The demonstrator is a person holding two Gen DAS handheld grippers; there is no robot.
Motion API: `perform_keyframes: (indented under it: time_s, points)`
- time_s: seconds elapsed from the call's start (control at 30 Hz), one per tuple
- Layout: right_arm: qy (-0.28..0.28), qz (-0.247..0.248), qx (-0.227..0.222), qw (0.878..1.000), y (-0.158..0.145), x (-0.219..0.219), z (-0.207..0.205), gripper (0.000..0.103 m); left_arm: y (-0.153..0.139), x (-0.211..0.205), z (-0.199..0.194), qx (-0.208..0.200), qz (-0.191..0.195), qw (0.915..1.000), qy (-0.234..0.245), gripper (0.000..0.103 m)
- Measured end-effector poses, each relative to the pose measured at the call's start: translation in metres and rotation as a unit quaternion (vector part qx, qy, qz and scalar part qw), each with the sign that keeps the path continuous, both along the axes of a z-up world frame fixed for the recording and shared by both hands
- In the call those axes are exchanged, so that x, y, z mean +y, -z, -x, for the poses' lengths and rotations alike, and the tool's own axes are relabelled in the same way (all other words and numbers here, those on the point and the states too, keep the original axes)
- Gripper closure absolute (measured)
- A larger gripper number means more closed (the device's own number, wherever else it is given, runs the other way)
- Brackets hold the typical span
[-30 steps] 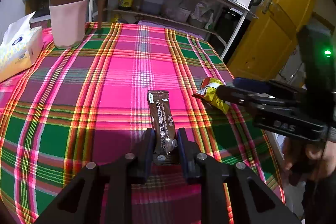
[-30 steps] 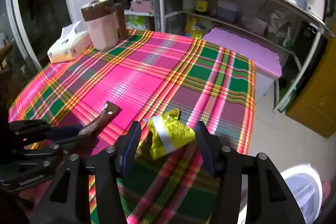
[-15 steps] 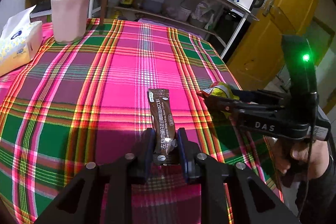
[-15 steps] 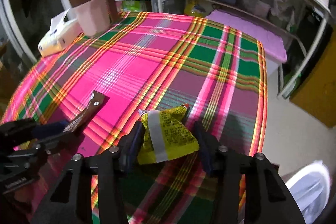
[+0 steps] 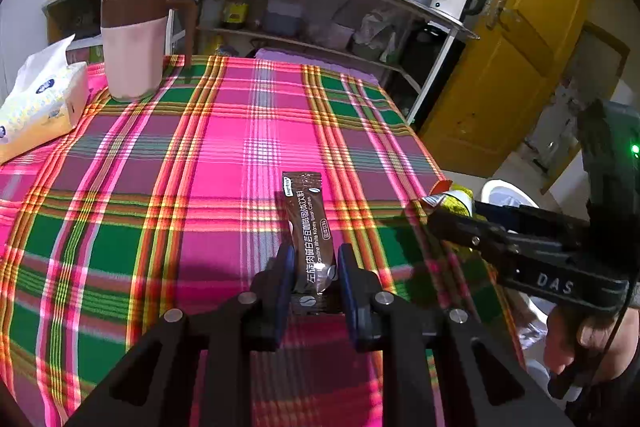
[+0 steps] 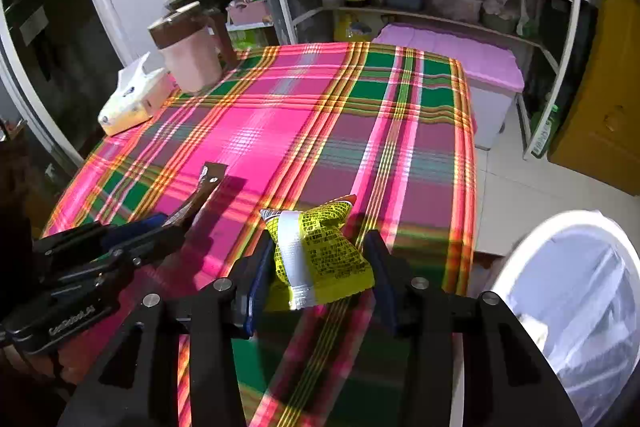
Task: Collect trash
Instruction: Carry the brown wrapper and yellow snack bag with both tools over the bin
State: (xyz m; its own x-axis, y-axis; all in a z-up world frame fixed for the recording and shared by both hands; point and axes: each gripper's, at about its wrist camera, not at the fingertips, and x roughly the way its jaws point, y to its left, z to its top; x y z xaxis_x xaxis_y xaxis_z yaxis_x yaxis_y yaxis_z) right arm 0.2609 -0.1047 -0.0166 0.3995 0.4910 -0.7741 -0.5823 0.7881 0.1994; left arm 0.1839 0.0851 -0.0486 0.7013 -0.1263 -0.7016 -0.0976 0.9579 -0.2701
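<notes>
The left gripper (image 5: pixel 312 273) pinches the lower end of a long brown foil coffee sachet (image 5: pixel 308 223), which stands up between its blue pads and leans slightly away over the worktop covered in a pink, green and yellow plaid cloth (image 5: pixel 192 163). The right gripper (image 6: pixel 318 267) clamps a crumpled yellow snack wrapper with a white band (image 6: pixel 316 251); its jaws have just been closing, and both pads now press the packet's sides, holding it above the cloth near the worktop's right edge.

To the right of the right gripper and lower, on the pale tiled floor, stands a round white waste bin (image 6: pixel 520 255) lined with a thin translucent bag (image 6: pixel 580 299). Through the opening only the liner's folds show; whether any rubbish lies inside cannot be told. From the left wrist view, the same bin's rim (image 5: pixel 504 189) peeks out just behind the right gripper's black fingers (image 5: pixel 460 223).

Far ahead of both grippers, at the worktop's far left corner, a pink jug with a brown lid and handle (image 5: pixel 134 45) stands upright, lid closed, contents hidden. Just left of it lies a soft white and yellow tissue pack (image 5: pixel 40 107), a sheet sticking up from its top slot.
</notes>
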Motion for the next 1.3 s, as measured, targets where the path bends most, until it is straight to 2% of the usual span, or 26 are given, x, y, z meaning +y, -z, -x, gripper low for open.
perform_keyframes:
  time_s: [0.6, 0.93, 1.3]
  points:
    - [0.041, -0.039, -0.031, 0.998, -0.037, -0.061, 0.071, 0.057, -0.04, -0.06, 0.051, -0.036, -0.016, 0.9981, 0.047, 0.08]
    - [0.072, -0.045, -0.038, 0.996, -0.04, -0.091, 0.083, 0.057, -0.05, -0.09, 0.057, -0.044, -0.018, 0.9962, 0.073, 0.08]
    - [0.103, -0.046, -0.036, 0.993, -0.036, -0.124, 0.082, 0.057, -0.051, -0.123, 0.045, -0.044, -0.021, 0.9929, 0.109, 0.08]
